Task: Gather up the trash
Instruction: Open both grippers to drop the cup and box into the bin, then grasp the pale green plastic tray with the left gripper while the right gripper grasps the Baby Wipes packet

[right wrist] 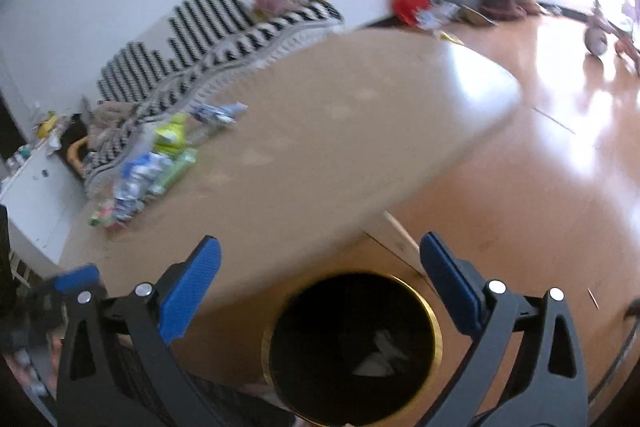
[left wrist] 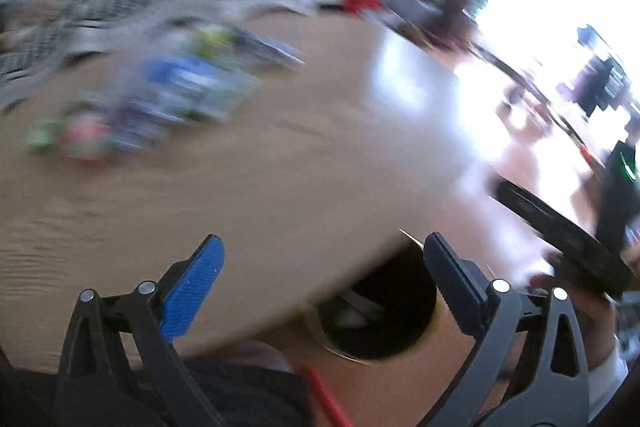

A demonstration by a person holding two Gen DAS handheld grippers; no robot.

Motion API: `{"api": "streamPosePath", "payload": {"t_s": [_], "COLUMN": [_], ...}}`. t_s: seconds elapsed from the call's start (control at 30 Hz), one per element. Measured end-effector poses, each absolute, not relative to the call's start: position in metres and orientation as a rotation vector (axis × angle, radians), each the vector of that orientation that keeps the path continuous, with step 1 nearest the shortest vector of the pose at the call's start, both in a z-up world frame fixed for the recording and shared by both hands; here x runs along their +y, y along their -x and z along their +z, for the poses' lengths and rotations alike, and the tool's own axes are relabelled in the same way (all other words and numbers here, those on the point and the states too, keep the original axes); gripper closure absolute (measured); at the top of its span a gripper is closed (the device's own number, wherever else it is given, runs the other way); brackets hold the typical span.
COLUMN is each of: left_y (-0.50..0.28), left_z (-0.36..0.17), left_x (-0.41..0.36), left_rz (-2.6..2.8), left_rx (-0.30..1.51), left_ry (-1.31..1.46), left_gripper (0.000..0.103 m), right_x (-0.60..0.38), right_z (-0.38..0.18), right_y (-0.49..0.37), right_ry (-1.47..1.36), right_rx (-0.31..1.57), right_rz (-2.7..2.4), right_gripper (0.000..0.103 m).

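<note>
Both our grippers, left (left wrist: 322, 267) and right (right wrist: 320, 267), are spread wide and empty; the wrapper pile (right wrist: 148, 167) lies ahead-left across the table (right wrist: 320, 131), bin (right wrist: 352, 347) right below us.

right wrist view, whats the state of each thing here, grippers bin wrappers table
right gripper: open, empty, above the bin
left gripper: open, empty
bin: upright, uncovered, pale scraps inside, on the floor by the table edge
wrappers: loose pile on the table, uncollected
table: bare apart from the wrappers
</note>
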State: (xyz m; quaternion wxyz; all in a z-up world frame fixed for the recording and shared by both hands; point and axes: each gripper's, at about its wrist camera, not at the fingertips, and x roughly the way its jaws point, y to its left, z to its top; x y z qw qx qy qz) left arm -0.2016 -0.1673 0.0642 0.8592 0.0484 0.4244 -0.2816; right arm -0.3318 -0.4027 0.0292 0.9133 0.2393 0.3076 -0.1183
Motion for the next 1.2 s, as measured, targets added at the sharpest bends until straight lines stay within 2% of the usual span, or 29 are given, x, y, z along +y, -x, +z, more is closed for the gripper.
{"api": "streamPosePath", "payload": {"t_s": [0.23,0.4,0.6,0.73,0.97,1.1,1.13,1.2], "left_y": [0.111,0.066,0.012,-0.027,-0.073,-0.083,-0.085,-0.086], "left_z": [0.077,0.07,0.051,0.042,0.005,-0.002,-0.002,-0.003], "left_x": [-0.021,0.03,0.043,0.026,0.015,0.01,0.011,0.014], "left_rz": [-0.192,-0.081,-0.074,-0.091,-0.111,-0.116,-0.118,-0.14], "left_rx": [0.865,0.899,0.931,0.927,1.022,1.005,1.004,0.991], "left_ry": [-0.028,-0.014,0.045,0.018,-0.012,-0.075,-0.077,-0.084], "left_gripper": [0.006,0.006,0.006,0.006,0.006,0.006,0.006,0.008], "right_x": [-0.347,-0.298,-0.235,-0.232,-0.232,-0.231,-0.23,-0.232], "right_z": [0.063,0.085,0.079,0.057,0.026,0.019,0.02,0.021], "right_y": [0.254,0.175,0.092,0.053,0.008,0.004,0.003,0.005], "right_ry": [-0.371,-0.351,-0.292,-0.392,-0.394,-0.378,-0.37,-0.373], "right_rx": [0.627,0.626,0.709,0.753,0.847,0.857,0.849,0.831], "right_rz": [-0.126,-0.033,0.011,-0.06,-0.1,-0.089,-0.088,-0.076], "right_gripper": [0.007,0.007,0.007,0.007,0.007,0.007,0.009,0.022]}}
